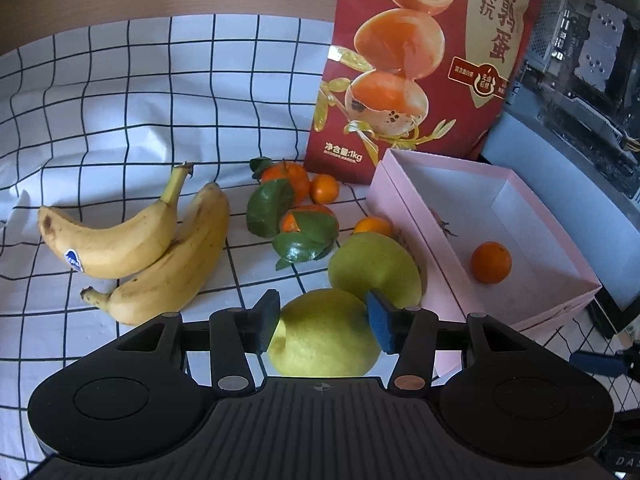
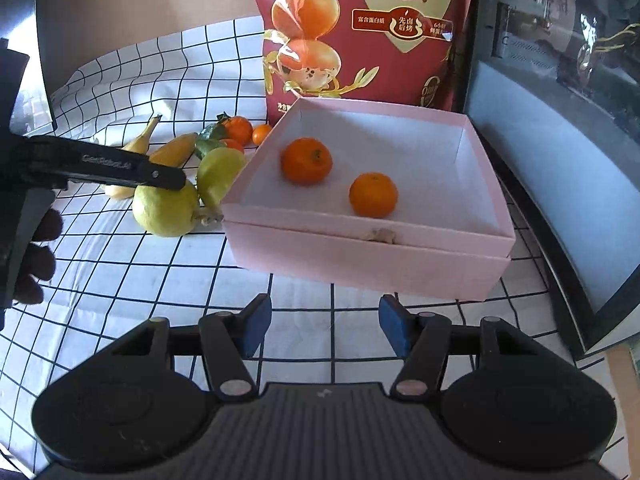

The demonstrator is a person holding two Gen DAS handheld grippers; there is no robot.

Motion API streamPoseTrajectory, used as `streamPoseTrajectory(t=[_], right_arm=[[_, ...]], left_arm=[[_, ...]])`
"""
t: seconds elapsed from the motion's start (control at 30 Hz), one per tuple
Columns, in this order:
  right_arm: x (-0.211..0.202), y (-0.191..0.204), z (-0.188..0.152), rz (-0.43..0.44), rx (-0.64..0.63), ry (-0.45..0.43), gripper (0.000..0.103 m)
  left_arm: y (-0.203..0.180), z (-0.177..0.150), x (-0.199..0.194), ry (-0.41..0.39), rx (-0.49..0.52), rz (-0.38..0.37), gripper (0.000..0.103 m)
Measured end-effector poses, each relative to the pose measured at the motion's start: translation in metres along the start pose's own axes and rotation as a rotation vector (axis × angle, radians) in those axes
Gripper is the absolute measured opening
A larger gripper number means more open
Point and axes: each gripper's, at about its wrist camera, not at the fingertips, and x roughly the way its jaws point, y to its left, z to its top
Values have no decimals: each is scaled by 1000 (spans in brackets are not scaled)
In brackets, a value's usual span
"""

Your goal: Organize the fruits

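I'm straddling a smooth yellow-green pear (image 1: 324, 332) on the tabletop (image 1: 120, 120) beside the pink box (image 1: 416, 216) with my left gripper (image 1: 322, 322), its pads apart around it; its long axis is unclear. My right gripper (image 2: 325, 330) is hanging open, empty.

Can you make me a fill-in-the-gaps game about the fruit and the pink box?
1. The pink box has ____ oranges inside it.
2. The left gripper has a yellow-green ____ between its fingers.
3. The two bananas lie on a white cloth with black ____.
4. The right gripper has ____ between its fingers.

Missing words: two; pear; lines; nothing
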Motion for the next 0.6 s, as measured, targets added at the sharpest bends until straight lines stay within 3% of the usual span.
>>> streamPoseTrajectory(t=[0.6], right_arm=[[3, -4, -24, 25, 55, 54, 60]], left_arm=[[7, -38, -30, -7, 22, -76, 59]])
